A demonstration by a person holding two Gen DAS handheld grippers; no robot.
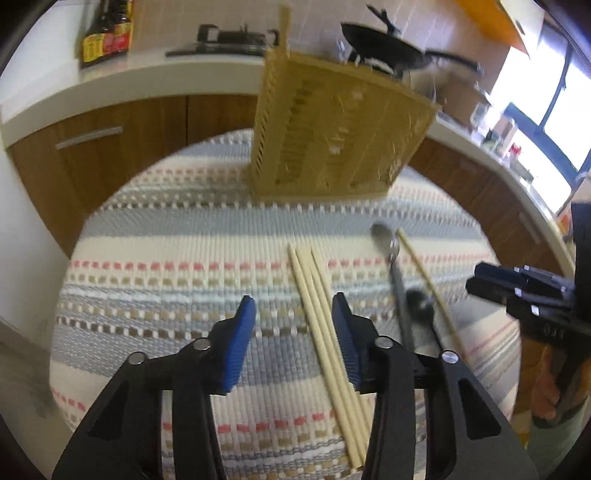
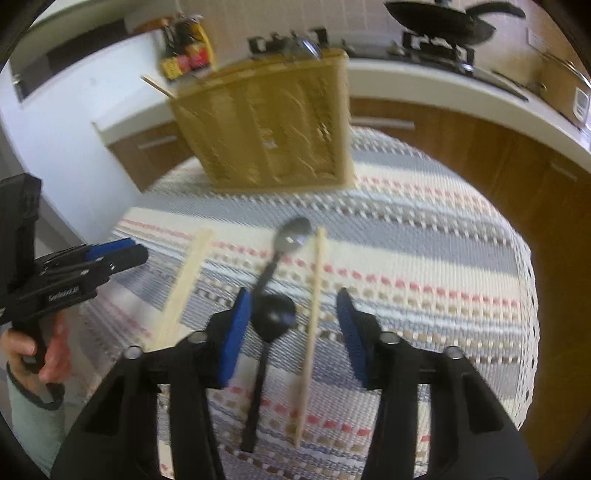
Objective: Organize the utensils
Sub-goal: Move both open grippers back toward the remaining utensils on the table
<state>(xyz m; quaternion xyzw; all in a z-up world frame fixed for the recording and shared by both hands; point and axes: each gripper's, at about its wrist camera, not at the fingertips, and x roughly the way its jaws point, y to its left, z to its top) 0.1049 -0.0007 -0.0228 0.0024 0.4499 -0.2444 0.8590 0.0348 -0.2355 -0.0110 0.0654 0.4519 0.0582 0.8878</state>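
Note:
A tan slatted utensil holder (image 1: 328, 129) stands at the far side of the striped mat; it also shows in the right wrist view (image 2: 273, 125), with a chopstick end sticking out. Three pale chopsticks (image 1: 325, 332) lie together on the mat between the fingers of my open left gripper (image 1: 293, 314). A silver-bowled spoon (image 2: 284, 247), a black spoon (image 2: 271, 321) and a single chopstick (image 2: 314, 325) lie under my open right gripper (image 2: 293, 314). Both grippers hover above the mat and hold nothing. The right gripper shows at the right edge of the left wrist view (image 1: 517, 291).
The striped woven mat (image 1: 166, 258) covers a round table. Behind it runs a white counter (image 2: 443, 96) with wood cabinets, a stove with a black pan (image 2: 443, 18), and sauce bottles (image 1: 107, 33). The left gripper shows at the left of the right wrist view (image 2: 92, 266).

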